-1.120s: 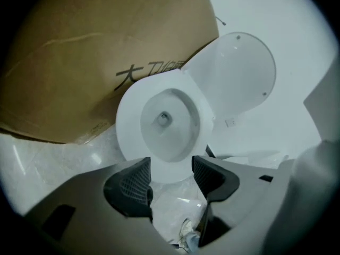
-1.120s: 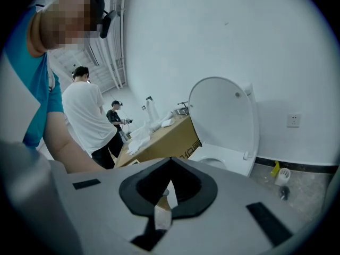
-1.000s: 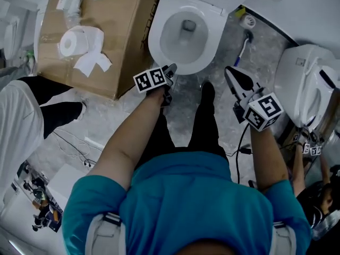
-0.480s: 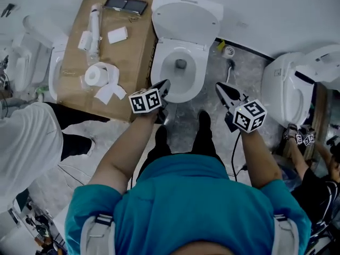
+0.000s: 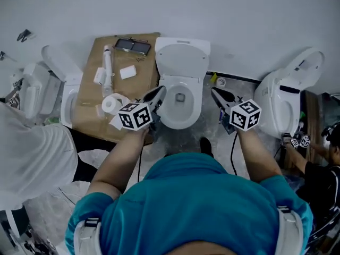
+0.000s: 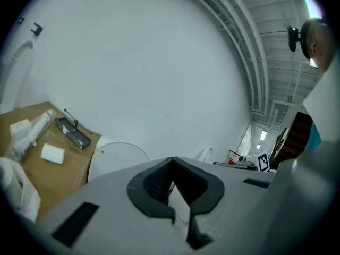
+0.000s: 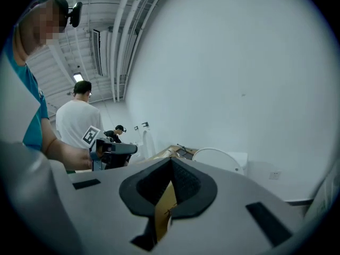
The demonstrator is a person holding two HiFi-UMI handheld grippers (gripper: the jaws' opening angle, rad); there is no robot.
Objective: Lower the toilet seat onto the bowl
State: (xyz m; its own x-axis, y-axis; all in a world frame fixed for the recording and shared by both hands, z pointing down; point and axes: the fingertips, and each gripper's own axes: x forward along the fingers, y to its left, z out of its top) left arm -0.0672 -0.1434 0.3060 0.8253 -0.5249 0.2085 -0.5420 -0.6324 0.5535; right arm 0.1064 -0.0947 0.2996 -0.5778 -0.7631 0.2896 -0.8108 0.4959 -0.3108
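The white toilet stands against the wall, its seat and lid (image 5: pixel 182 57) raised over the open bowl (image 5: pixel 181 116). I cannot tell seat from lid. My left gripper (image 5: pixel 161 89) hovers at the bowl's left edge, shut with nothing in it. My right gripper (image 5: pixel 213 91) hovers at the bowl's right edge, also shut and empty. In the left gripper view the closed gripper (image 6: pixel 171 161) points toward the upright lid (image 6: pixel 118 155). The right gripper (image 7: pixel 171 161) in its own view points the same way, with the lid (image 7: pixel 217 158) just beyond and the left gripper (image 7: pixel 114 149) to its left.
A cardboard box (image 5: pixel 90 116) left of the toilet carries a paper roll (image 5: pixel 110 104), a white pipe and a black device (image 5: pixel 133 47). More toilets stand at right (image 5: pixel 284 102) and left (image 5: pixel 64 92). A person in white (image 5: pixel 32 153) stands at left, another at right (image 5: pixel 324 169).
The head view has pulled back and tilted up, so the whole toilet and wall now show. Both grippers have risen from beside the person's feet to either side of the bowl.
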